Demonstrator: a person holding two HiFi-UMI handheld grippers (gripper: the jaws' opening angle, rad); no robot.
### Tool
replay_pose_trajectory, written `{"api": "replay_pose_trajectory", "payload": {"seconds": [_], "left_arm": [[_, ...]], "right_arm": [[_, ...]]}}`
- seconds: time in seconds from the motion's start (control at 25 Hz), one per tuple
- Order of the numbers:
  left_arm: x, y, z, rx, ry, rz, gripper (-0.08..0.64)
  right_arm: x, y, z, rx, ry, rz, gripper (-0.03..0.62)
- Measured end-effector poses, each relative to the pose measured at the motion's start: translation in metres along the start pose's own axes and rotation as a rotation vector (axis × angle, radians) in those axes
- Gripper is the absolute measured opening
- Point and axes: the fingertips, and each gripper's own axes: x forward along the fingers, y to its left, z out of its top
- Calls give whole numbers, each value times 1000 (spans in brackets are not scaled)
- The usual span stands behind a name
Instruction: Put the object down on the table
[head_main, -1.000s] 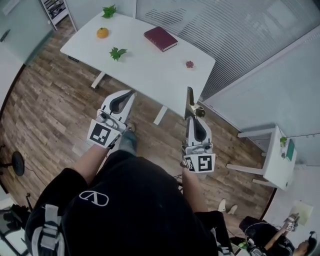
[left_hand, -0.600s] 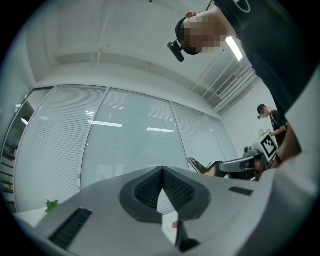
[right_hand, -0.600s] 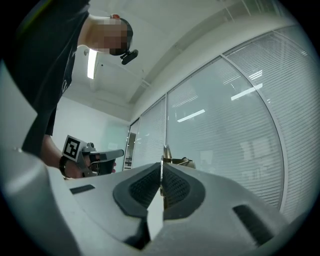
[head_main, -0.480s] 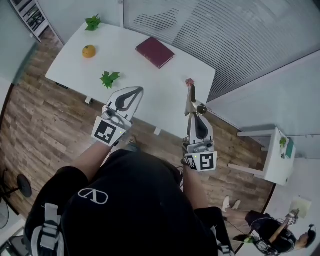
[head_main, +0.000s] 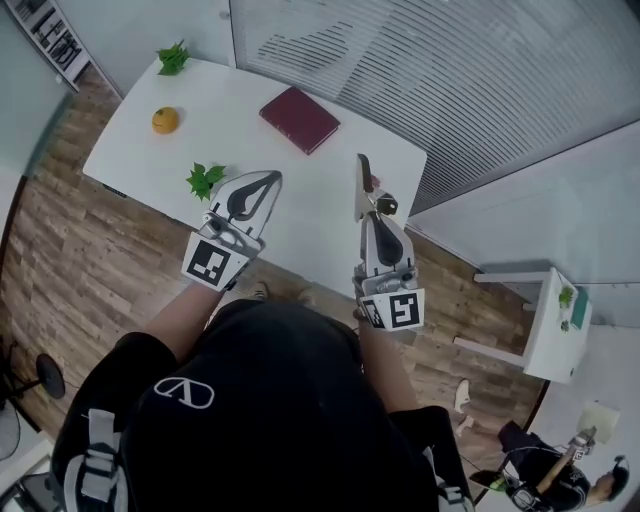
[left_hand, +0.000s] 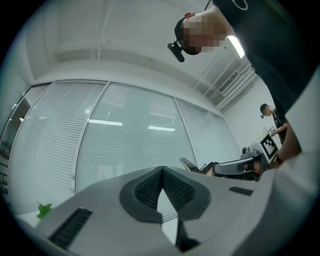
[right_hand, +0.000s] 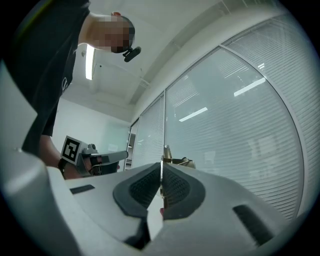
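Hovering by table (head_main: 130, 160), R gripper (head_main: 370, 214) jaws clench thin object (head_main: 363, 180); L gripper (head_main: 263, 181) jaws closed, empty.

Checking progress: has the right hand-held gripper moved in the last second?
Yes, forward: the right hand-held gripper holds a thin object that was short of the small red item on the table and now reaches past it.
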Motion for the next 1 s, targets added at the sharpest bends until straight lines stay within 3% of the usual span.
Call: {"api": "replay_pose_trajectory", "payload": {"seconds": [0.12, 0.2, 0.32, 0.52, 0.6, 1.0], "left_arm": [[7, 1, -7, -3, 23, 22, 5], [12, 2, -10, -5, 30, 33, 5], [15, 1, -14, -12, 38, 43, 5], [7, 1, -22, -27, 72, 66, 5], [2, 1, -25, -25, 85, 79, 5], [-11, 8, -38, -7, 133, 117, 5]], "right_arm": [[8, -9, -8, 38, 13, 42, 9], [15, -19, -26, 134, 37, 59, 9], [25, -35, -74, 356, 120, 66, 9], [33, -57, -183, 871, 282, -37, 9], [35, -53, -221, 987, 346, -42, 9], [38, -37, -356, 1168, 620, -70, 9]]}}
